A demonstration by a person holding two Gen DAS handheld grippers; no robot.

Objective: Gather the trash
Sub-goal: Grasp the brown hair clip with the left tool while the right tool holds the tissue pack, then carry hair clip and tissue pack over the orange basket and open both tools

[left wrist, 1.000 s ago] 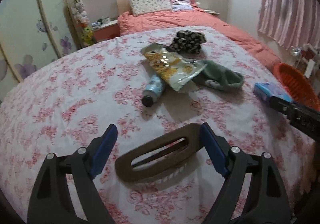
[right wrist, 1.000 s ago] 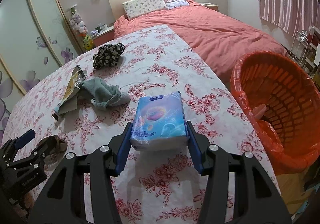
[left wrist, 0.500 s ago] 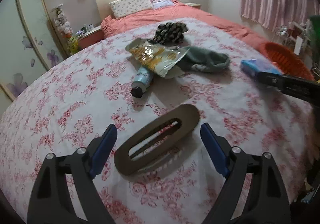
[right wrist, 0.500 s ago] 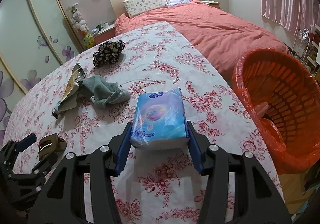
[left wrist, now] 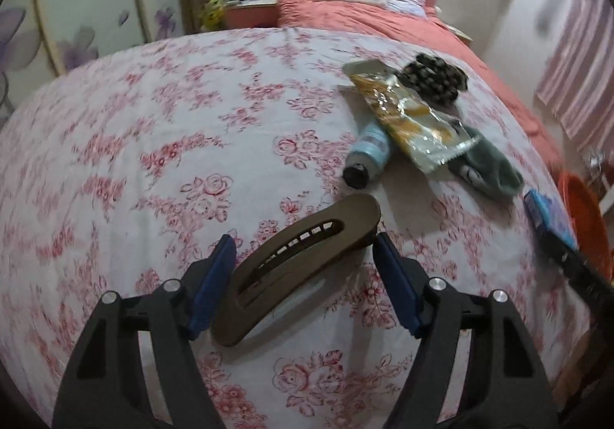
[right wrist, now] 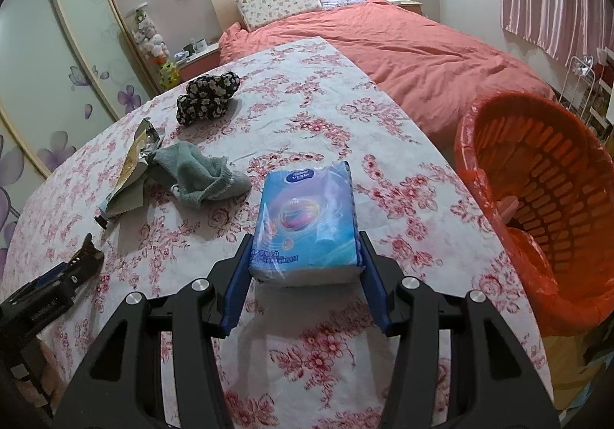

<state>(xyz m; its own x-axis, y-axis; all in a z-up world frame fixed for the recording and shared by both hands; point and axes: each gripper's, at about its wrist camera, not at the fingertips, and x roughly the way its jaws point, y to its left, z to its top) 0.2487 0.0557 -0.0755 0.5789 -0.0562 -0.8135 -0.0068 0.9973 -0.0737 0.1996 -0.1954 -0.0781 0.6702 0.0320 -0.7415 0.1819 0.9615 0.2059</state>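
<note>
Blue plastic wraps the tissue pack [right wrist: 307,221], which sits low in the centre of the right wrist view, clamped on both sides between the blue pads [right wrist: 235,294] of the right gripper [right wrist: 305,291] above the floral tablecloth [right wrist: 307,110]. At the right edge of that frame stands the orange basket [right wrist: 537,206], lined with an orange bag and just beside the table's edge. Left of the pack lie a grey-green sock [right wrist: 199,172] and, further up, a dark flowered cloth bundle [right wrist: 209,97]. A pink bed [right wrist: 403,45] fills the upper centre.

Brown and oval, the hair clip [left wrist: 295,264] lies slanted on the cloth in the lower centre of the left wrist view, between the fingers of the left gripper [left wrist: 303,283], whose jaws stand wide apart; the left pad looks close to or touching the clip, the right pad just clear of it. Above and to the right lie a light-blue bottle [left wrist: 368,156] with a black cap and a crinkled yellow snack wrapper [left wrist: 410,122] resting partly over it.
</note>
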